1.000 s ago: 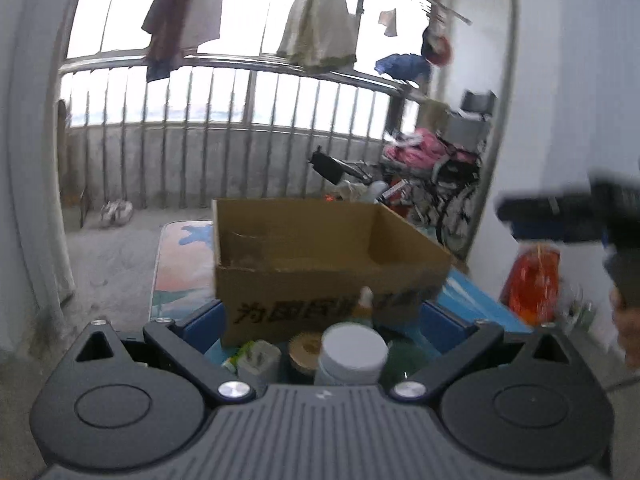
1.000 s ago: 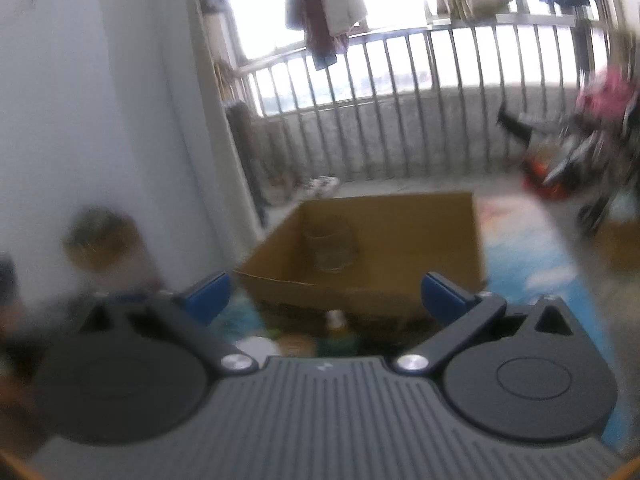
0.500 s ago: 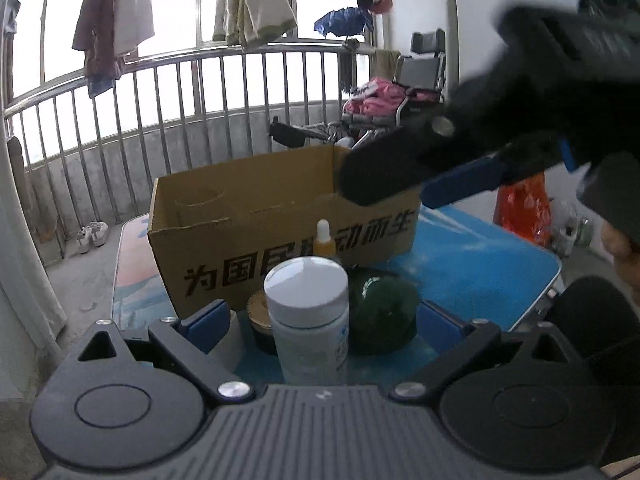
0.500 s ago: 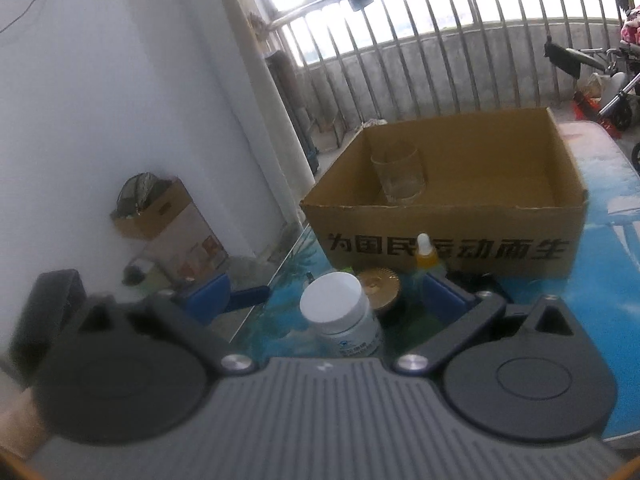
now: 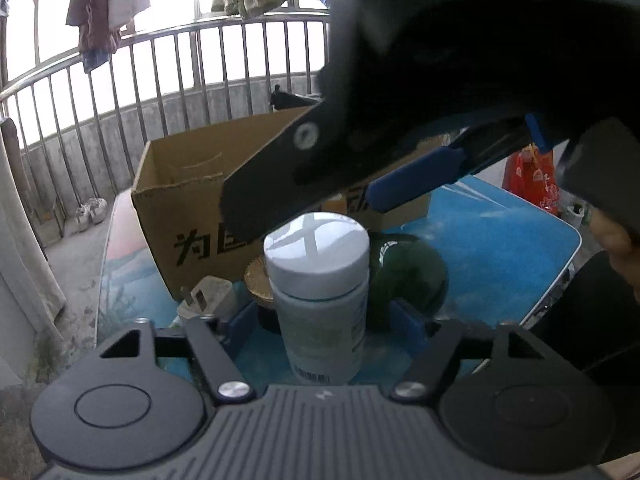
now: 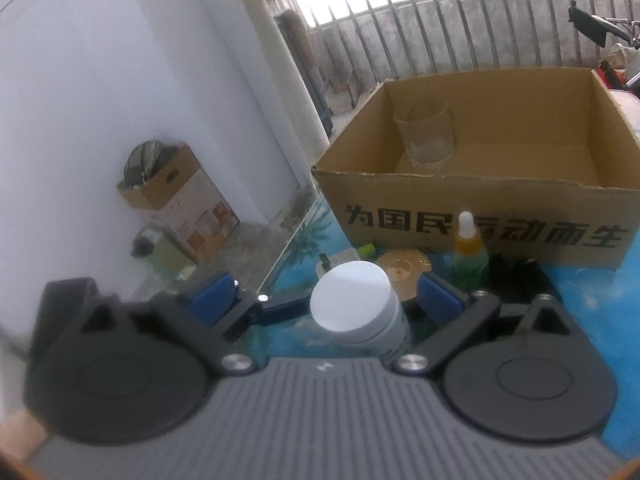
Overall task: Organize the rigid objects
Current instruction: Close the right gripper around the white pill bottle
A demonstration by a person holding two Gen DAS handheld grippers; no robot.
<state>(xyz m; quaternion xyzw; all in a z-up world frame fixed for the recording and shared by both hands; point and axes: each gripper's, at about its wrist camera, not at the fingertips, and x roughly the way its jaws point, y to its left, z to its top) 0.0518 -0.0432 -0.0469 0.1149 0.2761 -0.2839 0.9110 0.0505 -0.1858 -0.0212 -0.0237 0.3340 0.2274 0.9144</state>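
A white-capped pill bottle [image 5: 320,292] stands upright on the blue table, between the open fingers of my left gripper [image 5: 324,320]; no contact shows. My right gripper [image 6: 326,294] is open above the same bottle [image 6: 356,308] and shows large in the left wrist view [image 5: 360,184]. Behind the bottle are a gold disc [image 6: 404,270], a small dropper bottle [image 6: 468,248], a dark green round object [image 5: 408,276] and a white plug [image 5: 204,296]. The open cardboard box [image 6: 480,216] holds a clear glass [image 6: 426,136].
The blue table [image 5: 500,240] ends at a rounded edge on the right and a glass edge [image 6: 296,236] on the left. A small carton [image 6: 180,204] stands on the floor by the white wall. A balcony railing [image 5: 160,80] lies behind.
Both grippers have come down and closer to the pill bottle. The right gripper now hangs over it and fills much of the left wrist view.
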